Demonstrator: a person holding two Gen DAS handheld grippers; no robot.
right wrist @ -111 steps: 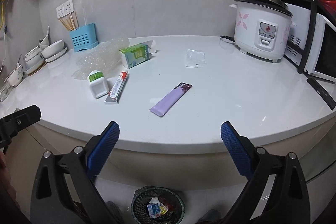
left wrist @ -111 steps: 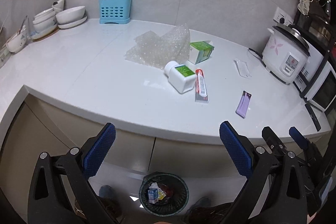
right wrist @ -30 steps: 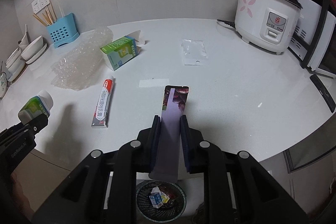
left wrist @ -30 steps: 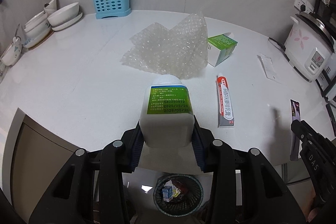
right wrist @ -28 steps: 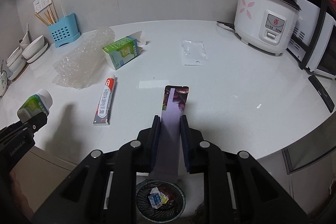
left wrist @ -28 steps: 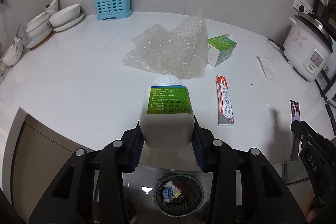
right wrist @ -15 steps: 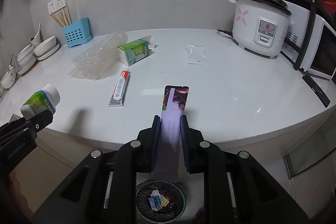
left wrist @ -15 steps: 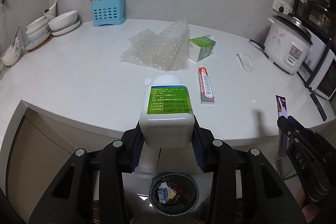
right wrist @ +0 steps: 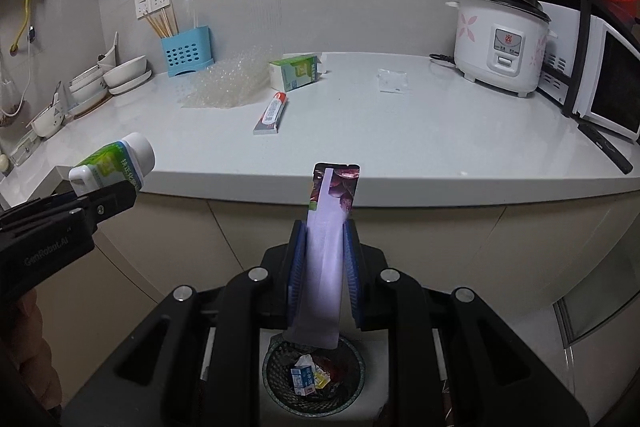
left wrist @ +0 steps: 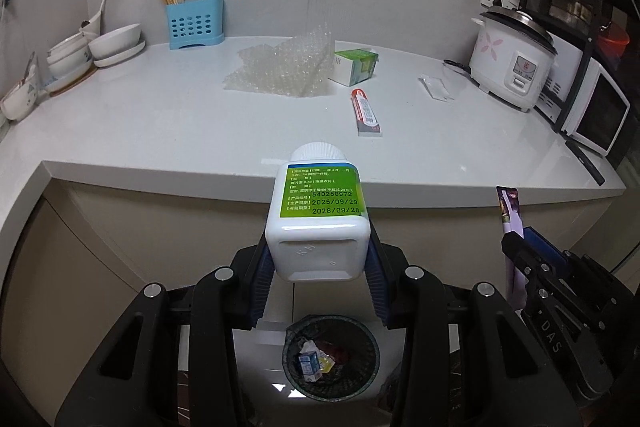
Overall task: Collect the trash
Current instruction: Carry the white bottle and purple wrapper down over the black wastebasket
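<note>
My left gripper [left wrist: 318, 259] is shut on a white pill bottle [left wrist: 318, 211] with a green label, held off the counter's front edge. Below it on the floor stands a dark mesh trash bin [left wrist: 331, 357] with scraps inside. My right gripper [right wrist: 324, 255] is shut on a flat purple wrapper [right wrist: 326, 247], which stands up between the pads, above the same bin [right wrist: 314, 375]. The right wrist view shows the bottle [right wrist: 114, 163] at the left. In the left wrist view the wrapper [left wrist: 509, 213] shows at the right.
On the white counter [left wrist: 160, 115] lie bubble wrap [left wrist: 284, 69], a green box [left wrist: 356, 67], a toothpaste tube [left wrist: 366, 111] and a small clear bag [left wrist: 434, 87]. A rice cooker [left wrist: 514, 63], a microwave, a blue utensil holder [left wrist: 194, 23] and stacked bowls [left wrist: 92, 51] line the back.
Both grippers have pulled back from over the counter to beyond its front edge and sunk a little, each keeping its item. The bin now lies nearer below them.
</note>
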